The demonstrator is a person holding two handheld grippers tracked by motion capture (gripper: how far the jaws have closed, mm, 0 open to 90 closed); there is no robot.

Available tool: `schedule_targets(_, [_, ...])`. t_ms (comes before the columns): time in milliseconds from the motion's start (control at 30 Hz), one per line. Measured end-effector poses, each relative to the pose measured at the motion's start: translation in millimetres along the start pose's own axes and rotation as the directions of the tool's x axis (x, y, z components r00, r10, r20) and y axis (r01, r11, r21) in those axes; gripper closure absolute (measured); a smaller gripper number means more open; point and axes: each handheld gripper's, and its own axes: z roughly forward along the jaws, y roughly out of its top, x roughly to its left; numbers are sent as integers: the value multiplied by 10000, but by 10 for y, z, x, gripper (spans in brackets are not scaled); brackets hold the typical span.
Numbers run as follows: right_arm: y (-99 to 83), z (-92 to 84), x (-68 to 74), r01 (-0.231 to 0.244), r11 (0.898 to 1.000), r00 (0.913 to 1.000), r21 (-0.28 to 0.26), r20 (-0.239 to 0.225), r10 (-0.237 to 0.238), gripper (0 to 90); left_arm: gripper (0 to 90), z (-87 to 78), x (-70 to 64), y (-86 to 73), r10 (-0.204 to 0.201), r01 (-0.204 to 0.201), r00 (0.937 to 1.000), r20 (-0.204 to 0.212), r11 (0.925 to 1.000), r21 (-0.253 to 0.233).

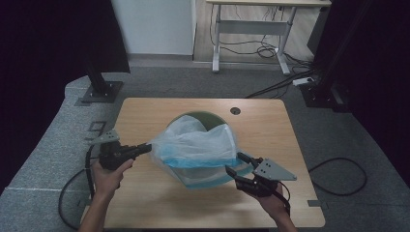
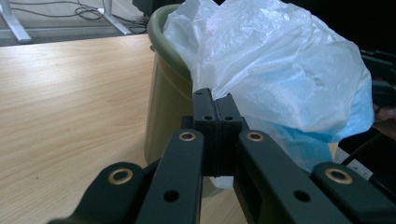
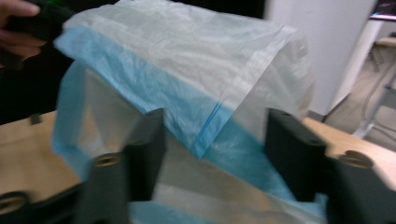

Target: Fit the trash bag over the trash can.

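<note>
Grey carpet floor (image 1: 159, 84), white wall (image 1: 154, 26), desk frame (image 1: 251, 29) behind, floor cables (image 1: 270, 48).

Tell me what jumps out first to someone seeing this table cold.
A billowing translucent plastic bag with a blue band dominates mid-table, draped over an olive-green bin. The left gripper is shut on the bag's left edge. The right gripper sits at the bag's near right side, fingers apart, film between them.

Black left gripper (image 1: 145, 149), brass pins; right gripper (image 1: 235, 164), grey triangular plate, black cables.
</note>
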Motion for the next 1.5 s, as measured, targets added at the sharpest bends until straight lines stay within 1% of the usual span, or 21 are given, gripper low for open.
schedule_targets(33, [10, 6, -9, -25, 10000, 9999, -63, 161, 26, 513, 894, 4, -5, 7, 17, -17, 10000, 12, 10000, -9])
schedule_targets(67, [26, 8, -31, -168, 9997, 9997, -166, 192, 171, 623, 894, 6, -8, 10, 15, -15, 10000, 13, 10000, -17])
schedule_targets(167, [78, 2, -89, -321, 9981, 9992, -522, 219, 332, 794, 894, 4, -10, 27, 35, -35, 10000, 24, 10000, -13])
schedule_targets(233, [119, 2, -109, -246, 9974, 9993, -676, 281, 265, 844, 894, 6, -6, 43, 30, -30, 10000, 22, 10000, 10])
schedule_targets(300, [186, 26, -138, 4, 9982, 9992, -604, 392, 20, 886, 895, 25, -5, 75, 77, -77, 10000, -8, 9999, 103])
schedule_targets(367, [262, 51, -182, 69, 9985, 9998, -550, 208, -57, 888, 894, 34, -17, 109, 115, -115, 9999, -4, 9999, 104])
schedule_targets(500, [369, 73, -200, 259, 9983, 9994, -530, 243, -247, 891, 895, 48, -33, 169, 223, -223, 9997, -27, 9997, 107])
schedule_targets(567, [403, 85, -211, 352, 9981, 9989, -513, 323, -335, 890, 894, 57, -26, 197, 202, -202, 9998, -26, 9997, 122])
schedule_targets(733, [484, 129, -317, 323, 9981, 9964, -527, 797, -281, 890, 895, 81, 3, 289, 244, -239, 9996, -163, 9993, 289])
schedule_targets(800, [509, 166, -370, 471, 9981, 9934, -396, 1062, -427, 890, 895, 96, 29, 325, 173, -168, 9998, -138, 9993, 332])
schedule_targets(867, [521, 209, -425, 487, 9984, 9911, -301, 1257, -445, 891, 894, 107, 58, 348, 107, -101, 9998, -177, 9992, 378])
schedule_targets(967, [522, 282, -477, 797, 9968, 9837, -28, 1618, -782, 891, 895, 122, 112, 376, -23, 33, 9997, -230, 9991, 417])
schedule_targets(1000, [520, 302, -488, 838, 9965, 9828, 15, 1649, -829, 891, 895, 127, 133, 389, -69, 81, 9996, -269, 9991, 420])
schedule_targets(1067, [520, 365, -516, 978, 9951, 9816, 139, 1633, -987, 891, 895, 141, 166, 407, -168, 180, 9995, -275, 9989, 434])
schedule_targets(1133, [535, 425, -537, 1108, 9936, 9786, 209, 1720, -1128, 891, 895, 171, 211, 424, -256, 273, 9991, -342, 9983, 510])
schedule_targets(1200, [556, 496, -574, 1067, 9940, 9782, 227, 1768, -1090, 891, 895, 201, 253, 432, -349, 373, 9985, -411, 9975, 601])
schedule_targets(1267, [575, 577, -615, 1056, 9940, 9765, 291, 1858, -1092, 891, 894, 241, 317, 434, -523, 555, 9975, -464, 9961, 693])
schedule_targets(1367, [584, 708, -676, 1155, 9921, 9719, 489, 2006, -1230, 891, 895, 289, 382, 430, -652, 702, 9962, -575, 9935, 892])
schedule_targets(1433, [578, 814, -729, 1287, 9886, 9654, 778, 2181, -1428, 891, 895, 318, 409, 431, -711, 766, 9957, -595, 9925, 957])
schedule_targets(1500, [570, 887, -774, 1266, 9878, 9643, 906, 2221, -1440, 891, 895, 339, 428, 433, -761, 816, 9953, -600, 9921, 954])
